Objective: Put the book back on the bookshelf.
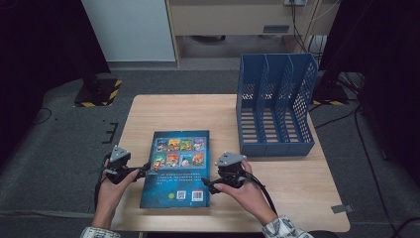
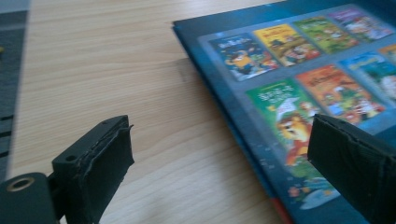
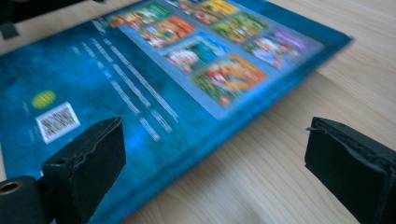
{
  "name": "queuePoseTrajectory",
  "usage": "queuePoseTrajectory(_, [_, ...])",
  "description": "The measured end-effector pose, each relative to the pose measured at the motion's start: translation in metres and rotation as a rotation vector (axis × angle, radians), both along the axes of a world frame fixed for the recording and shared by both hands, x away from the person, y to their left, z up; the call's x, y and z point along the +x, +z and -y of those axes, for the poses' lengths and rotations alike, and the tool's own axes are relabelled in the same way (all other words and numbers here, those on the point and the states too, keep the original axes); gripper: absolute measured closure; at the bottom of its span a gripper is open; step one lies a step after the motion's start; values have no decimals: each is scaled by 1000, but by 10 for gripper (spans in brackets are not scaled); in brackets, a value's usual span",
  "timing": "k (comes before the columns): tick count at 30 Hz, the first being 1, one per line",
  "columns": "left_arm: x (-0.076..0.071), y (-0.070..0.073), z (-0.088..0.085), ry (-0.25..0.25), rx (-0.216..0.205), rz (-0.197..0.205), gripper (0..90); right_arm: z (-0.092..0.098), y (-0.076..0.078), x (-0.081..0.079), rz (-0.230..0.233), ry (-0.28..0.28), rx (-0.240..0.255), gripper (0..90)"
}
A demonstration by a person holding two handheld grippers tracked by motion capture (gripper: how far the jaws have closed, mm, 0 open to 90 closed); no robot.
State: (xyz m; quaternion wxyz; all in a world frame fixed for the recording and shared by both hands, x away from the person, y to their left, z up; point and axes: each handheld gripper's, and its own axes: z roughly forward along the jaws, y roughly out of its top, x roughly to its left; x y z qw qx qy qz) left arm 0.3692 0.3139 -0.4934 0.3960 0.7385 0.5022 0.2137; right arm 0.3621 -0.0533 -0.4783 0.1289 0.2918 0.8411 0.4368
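Book flat on table, back cover up, left of blue rack. Left gripper and right gripper flank book, fingers spread, nothing gripped (approach step). Next: likely pinch both edges, lift toward rack.

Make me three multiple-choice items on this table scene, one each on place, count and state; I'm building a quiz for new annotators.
1. Where does the blue file rack stand relative to the book?
A. beyond it, to the right
B. on top of it
C. left of it

2. How many slots does the rack have?
A. one
B. three
C. six

3. How does the book lie?
A. upright in the rack
B. open
C. closed, flat on the table

Answers: 1 A, the high view shows it at the far right corner; 2 B, dividers split it into three; 3 C, its barcode cover faces up.
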Motion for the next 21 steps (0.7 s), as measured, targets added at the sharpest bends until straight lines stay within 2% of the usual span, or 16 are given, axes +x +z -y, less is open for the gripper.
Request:
queuePoseTrajectory(3, [2,-5,6,-44,27,-14,41,-11,-2,8,-18,23,11,59])
queuePoseTrajectory(5, [3,-8,7,-67,3,-24,40,-13,-4,11,-28,20,10,64])
queuePoseTrajectory(6, [4,-9,7,-74,-1,-35,40,-18,-10,18,-58,16,16,68])
queuePoseTrajectory(7, [5,-10,8,-80,-2,-47,42,-21,-11,20,-56,11,10,76])
queuePoseTrajectory(10, [7,-13,12,-103,-42,-67,41,-24,-14,24,-58,13,6,78])
queuePoseTrajectory(13, [12,-16,18,-120,-33,-67,36,-25,-17,29,-65,-2,6,85])
queuePoseTrajectory(15, [15,-17,22,-121,-59,-80,33,-26,-23,31,-74,0,0,83])
queuePoseTrajectory(17, [14,-16,27,-127,-35,-72,23,-27,-24,32,-85,7,-4,77])
queuePoseTrajectory(19, [15,-17,30,-135,-41,-81,21,-27,-27,32,-75,10,-8,62])
queuePoseTrajectory(21, [16,-17,32,-130,-34,-88,0,-25,-29,35,-86,17,5,49])
